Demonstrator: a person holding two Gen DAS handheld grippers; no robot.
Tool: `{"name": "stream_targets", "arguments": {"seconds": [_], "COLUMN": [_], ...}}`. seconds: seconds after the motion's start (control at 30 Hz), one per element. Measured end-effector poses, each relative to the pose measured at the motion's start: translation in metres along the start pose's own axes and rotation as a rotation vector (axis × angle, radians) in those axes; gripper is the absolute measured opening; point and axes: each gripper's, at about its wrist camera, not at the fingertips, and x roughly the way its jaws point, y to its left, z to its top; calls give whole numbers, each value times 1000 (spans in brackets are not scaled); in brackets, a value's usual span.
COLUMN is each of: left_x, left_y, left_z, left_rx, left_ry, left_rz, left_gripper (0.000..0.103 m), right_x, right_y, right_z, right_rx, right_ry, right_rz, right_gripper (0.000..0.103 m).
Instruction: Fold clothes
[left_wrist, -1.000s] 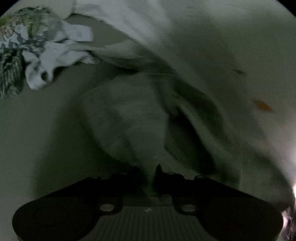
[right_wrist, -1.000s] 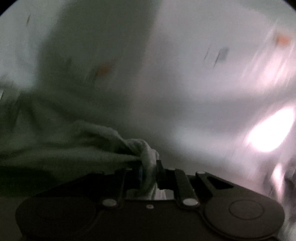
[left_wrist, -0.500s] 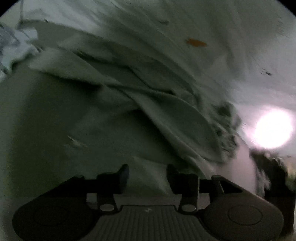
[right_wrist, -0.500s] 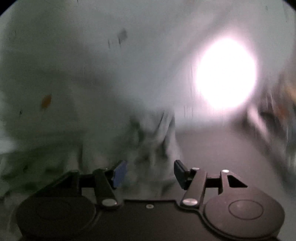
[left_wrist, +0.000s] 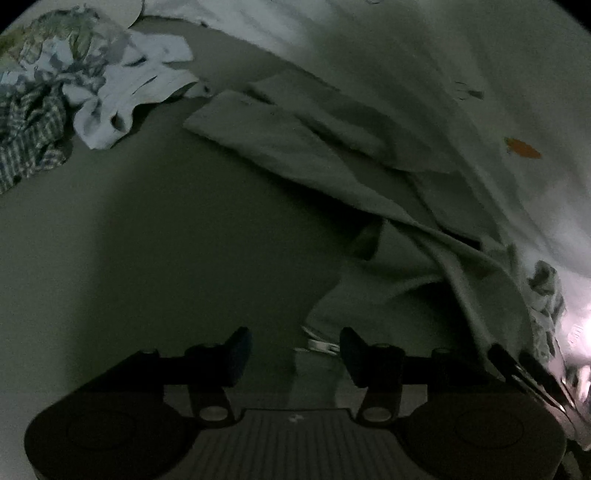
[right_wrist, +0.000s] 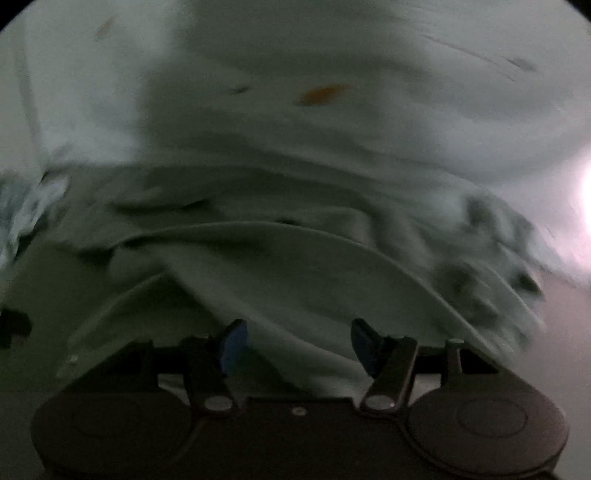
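Dim grey surface holds a clothes pile far left; the grey garment runs diagonally from upper middle toward lower right. Left gripper and right gripper are opening, released, the garment below.

Dim room, glaring light at right

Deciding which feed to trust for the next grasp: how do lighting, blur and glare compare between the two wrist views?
Left wrist view: dim but fairly sharp, folds of the grey-green garment readable, glare at the lower right edge. Right wrist view: equally dim, the garment smeared by motion blur, a blown-out bright patch at the right edge. Both have fisheye bending.
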Motion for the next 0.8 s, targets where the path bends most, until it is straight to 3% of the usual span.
{"name": "stream_targets", "arguments": {"seconds": [0.13,0.17,0.23,0.27,0.43,0.57,0.67,0.7,0.8], "left_x": [9,11,13,11,-4,-21,-35,-37,-41], "left_y": [5,5,4,3,1,-1,-2,-3,-4], "left_z": [10,11,14,14,9,-5,-19,-24,-37], "left_rx": [3,5,15,21,26,21,21,18,9], "left_ry": [21,27,31,26,-15,-48,-70,-70,-60], "left_rz": [7,6,4,5,5,1,1,0,-7], "left_gripper": [55,55,55,55,55,55,55,55,55], "right_x": [38,46,54,51,-19,-96,-128,-130,-135], "right_y": [37,44,51,51,6,-69,-148,-171,-225], "right_z": [7,9,11,12,17,-3,-45,-63,-111], "right_rx": [-195,-229,-267,-263,-125,47,289,370,624], "right_ry": [16,14,-4,-18,-187,-267,-189,-126,50], "right_rz": [21,14,-23,-58,-177,-402,-603,-639,-647], "right_gripper": [63,58,18,4,3,3,3,7,18]}}
